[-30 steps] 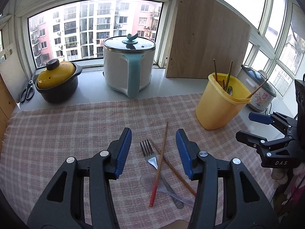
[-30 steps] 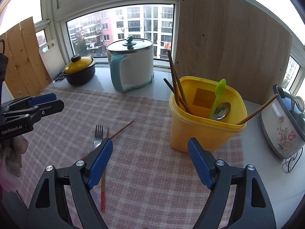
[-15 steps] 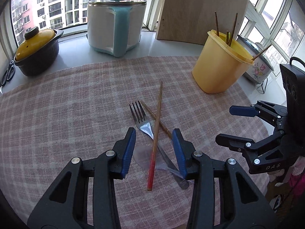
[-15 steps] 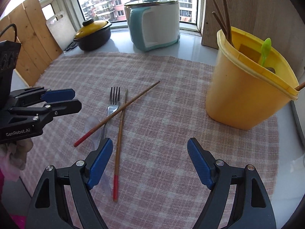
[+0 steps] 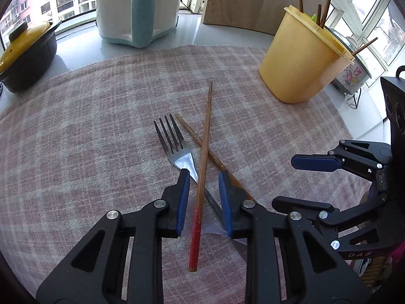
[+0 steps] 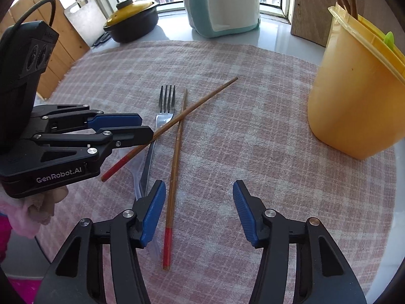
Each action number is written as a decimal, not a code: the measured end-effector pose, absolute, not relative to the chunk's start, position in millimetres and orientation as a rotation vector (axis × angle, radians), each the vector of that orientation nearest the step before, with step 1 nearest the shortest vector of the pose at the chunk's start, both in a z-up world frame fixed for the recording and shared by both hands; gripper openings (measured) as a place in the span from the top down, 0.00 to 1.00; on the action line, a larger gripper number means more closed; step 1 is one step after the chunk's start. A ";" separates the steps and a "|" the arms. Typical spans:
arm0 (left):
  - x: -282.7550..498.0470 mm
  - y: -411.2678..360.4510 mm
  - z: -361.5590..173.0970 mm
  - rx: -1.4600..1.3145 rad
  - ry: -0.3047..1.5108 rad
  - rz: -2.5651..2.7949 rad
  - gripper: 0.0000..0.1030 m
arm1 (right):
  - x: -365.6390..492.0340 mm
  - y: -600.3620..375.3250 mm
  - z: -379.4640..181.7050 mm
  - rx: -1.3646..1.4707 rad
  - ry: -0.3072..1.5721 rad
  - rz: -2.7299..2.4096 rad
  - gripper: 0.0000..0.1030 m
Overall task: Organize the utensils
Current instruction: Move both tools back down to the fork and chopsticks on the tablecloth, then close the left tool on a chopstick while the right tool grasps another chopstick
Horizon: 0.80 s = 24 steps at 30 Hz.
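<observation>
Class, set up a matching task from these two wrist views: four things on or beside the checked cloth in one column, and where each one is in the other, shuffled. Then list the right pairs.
Things
1. fork
2. yellow tub
3. black pot with yellow lid
4. top chopstick

Places
A. on the windowsill, off the cloth
B. between the left gripper's blue pads
C. flat on the cloth, under a chopstick
D. upright on the cloth's edge, holding chopsticks

Pairs: 1-C, 2-D, 3-A, 4-B
</observation>
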<state>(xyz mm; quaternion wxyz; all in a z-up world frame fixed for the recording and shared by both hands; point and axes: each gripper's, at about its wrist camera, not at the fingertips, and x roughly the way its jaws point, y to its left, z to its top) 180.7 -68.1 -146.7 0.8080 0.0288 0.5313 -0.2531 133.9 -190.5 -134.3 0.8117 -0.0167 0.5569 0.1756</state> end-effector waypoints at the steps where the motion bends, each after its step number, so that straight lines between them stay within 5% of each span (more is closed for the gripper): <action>1: 182.9 -70.1 -149.6 0.069 1.141 -0.543 0.78 | 134.5 -189.3 -135.1 -0.038 1.192 0.379 0.48; 24: 207.0 -76.0 -166.2 0.086 1.167 -0.520 0.95 | 155.1 -152.2 -159.2 -0.204 1.253 0.377 0.67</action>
